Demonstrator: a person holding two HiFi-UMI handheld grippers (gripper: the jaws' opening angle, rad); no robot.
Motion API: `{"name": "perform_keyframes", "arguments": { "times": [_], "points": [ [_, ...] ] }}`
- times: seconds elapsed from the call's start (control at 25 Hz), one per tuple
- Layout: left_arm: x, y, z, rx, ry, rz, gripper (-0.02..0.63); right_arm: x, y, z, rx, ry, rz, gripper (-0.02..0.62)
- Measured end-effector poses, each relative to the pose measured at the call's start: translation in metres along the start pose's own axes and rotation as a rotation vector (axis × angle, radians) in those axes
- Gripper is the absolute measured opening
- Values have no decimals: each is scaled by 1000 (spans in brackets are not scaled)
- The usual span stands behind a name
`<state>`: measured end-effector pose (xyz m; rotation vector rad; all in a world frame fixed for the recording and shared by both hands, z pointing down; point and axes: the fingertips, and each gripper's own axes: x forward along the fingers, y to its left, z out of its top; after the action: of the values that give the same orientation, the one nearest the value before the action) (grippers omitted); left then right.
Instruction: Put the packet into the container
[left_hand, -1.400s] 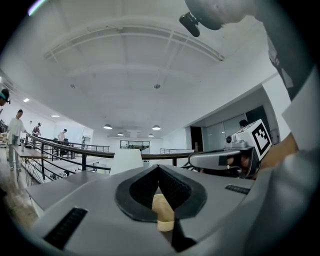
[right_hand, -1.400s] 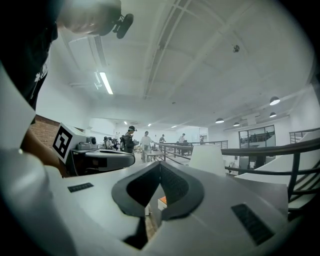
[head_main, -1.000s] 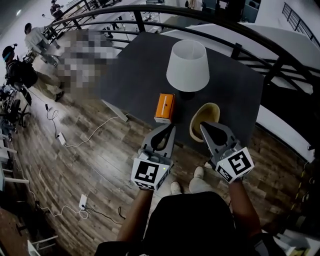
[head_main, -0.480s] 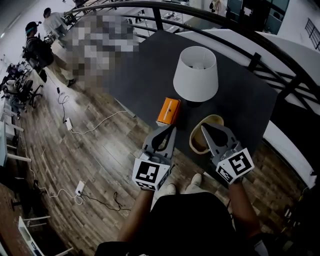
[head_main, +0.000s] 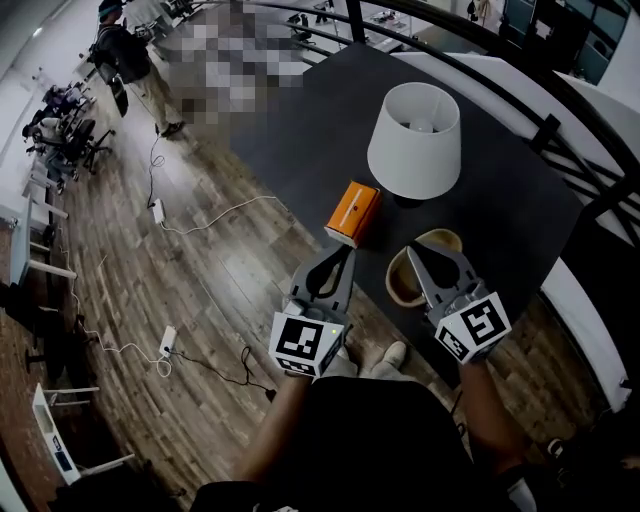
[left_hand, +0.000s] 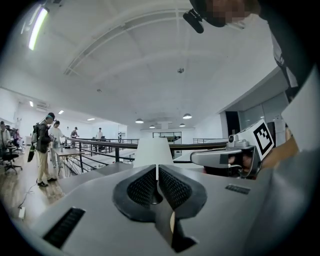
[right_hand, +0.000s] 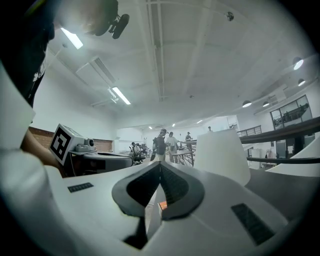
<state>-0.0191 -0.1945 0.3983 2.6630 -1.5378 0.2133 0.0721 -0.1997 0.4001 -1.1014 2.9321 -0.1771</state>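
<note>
An orange packet (head_main: 353, 212) lies near the front edge of the dark table (head_main: 300, 140). To its right stands a tan bowl-shaped container (head_main: 432, 242), partly hidden behind my right gripper. My left gripper (head_main: 343, 251) is shut and empty, its tip just short of the packet's near end. My right gripper (head_main: 412, 249) is also shut and empty, over the container's near rim. In the left gripper view the pads of that gripper (left_hand: 157, 166) touch. The right gripper (right_hand: 160, 164) likewise shows meeting tips in its own view.
A white lampshade (head_main: 413, 140) stands behind the packet and container, and shows ahead as lampshade (left_hand: 154, 152) and lampshade (right_hand: 220, 152). A black railing (head_main: 560, 120) curves round the table's far side. Cables (head_main: 165, 345) lie on the wooden floor at left, and people (head_main: 125, 60) stand far off.
Both grippers have edged forward and a little down towards the table, still shut. The head view has swung, so the table, lamp and packet sit further right in the picture.
</note>
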Motion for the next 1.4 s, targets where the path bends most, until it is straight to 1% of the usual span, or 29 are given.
{"name": "perform_keyframes", "arguments": {
  "times": [0.08,0.16,0.28,0.4,0.44,0.48,0.52,0.64,0.72,0.8,0.88,1.0,1.12,1.28,1.4],
  "points": [
    [1,3,-6,-17,21,5,8,3,1,-2,4,5,10,5],
    [5,7,-13,-17,37,3,8,7,0,-4,2,7,16,5],
    [15,18,-25,-5,68,-2,8,14,-5,-4,1,4,1,5],
    [25,31,-48,-20,117,20,11,16,-9,-6,-7,20,-18,5],
    [30,36,-57,-31,135,27,25,16,-12,-6,-10,26,-27,5],
    [35,41,-65,-48,151,31,113,18,-15,-5,-15,29,-35,5],
    [40,47,-73,-63,163,35,180,20,-17,-4,-21,32,-43,5],
    [52,61,-95,-69,199,55,278,26,-21,-3,-45,51,-58,5],
    [60,67,-111,-75,235,63,361,29,-24,-3,-53,69,-66,5],
    [70,72,-129,-91,276,64,413,33,-28,-2,-62,86,-72,5],
    [82,79,-150,-109,324,64,452,40,-32,0,-71,100,-74,5],
    [97,86,-187,-115,409,59,556,51,-36,-3,-80,122,-67,5],
    [111,88,-218,-72,489,52,592,58,-40,-5,-86,138,-64,5],
    [120,92,-246,-81,560,82,595,59,-50,-7,-92,157,-68,5],
    [124,92,-253,-75,593,74,595,59,-55,-8,-87,169,-69,5]
  ]
}}
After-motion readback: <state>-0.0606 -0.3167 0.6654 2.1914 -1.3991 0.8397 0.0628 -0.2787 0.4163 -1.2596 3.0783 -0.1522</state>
